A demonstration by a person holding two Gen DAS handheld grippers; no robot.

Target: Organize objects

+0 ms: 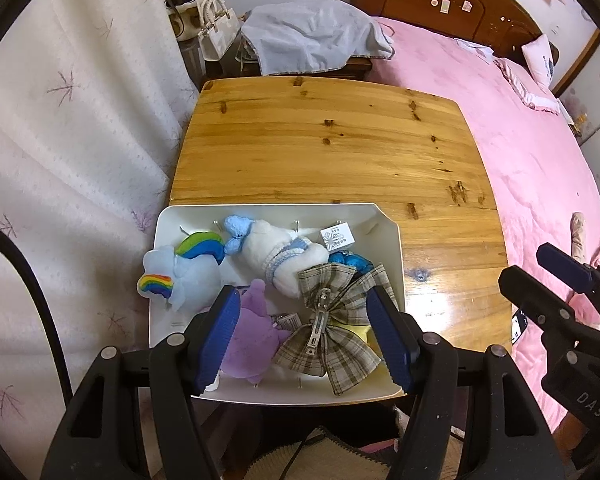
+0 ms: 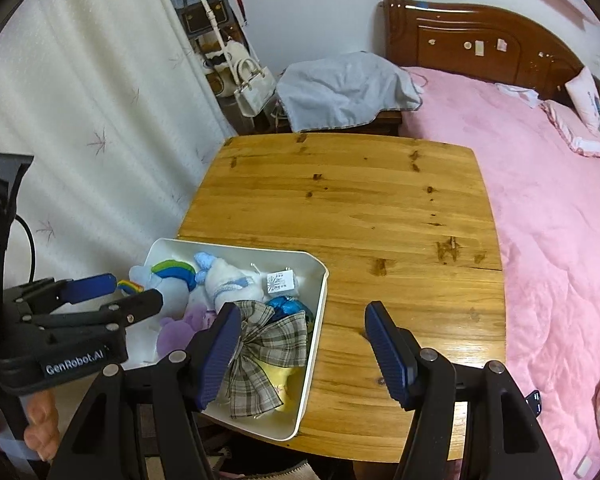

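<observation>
A: White plastic first: the tray [image 1: 394, 248] sits at the near left corner of the worktop [image 1: 324, 144], overhanging the near edge, and it is packed. From its left side you have the rainbow cloud plush [image 1: 180, 268], the purple plush [image 1: 248, 340], the white plush with blue bows [image 1: 276, 252], then the plaid bow clip [image 1: 332, 320], a small white box [image 1: 337, 237] and something blue and shiny [image 1: 352, 262].

B: So which step am I on?

A: My guess is the start or the finish; every item lies in the tray and the rest of the worktop is bare. Your left gripper [image 1: 304, 336] hovers above the tray's near half, fingers spread wide and grasping nothing, straddling the purple plush and the bow clip.

B: And my right?

A: The right gripper [image 2: 300, 352] hangs over the tray's right wall and bare wood, fingers released, empty. If you are unpacking, lower the left onto the bow clip, which lies on top.
</observation>
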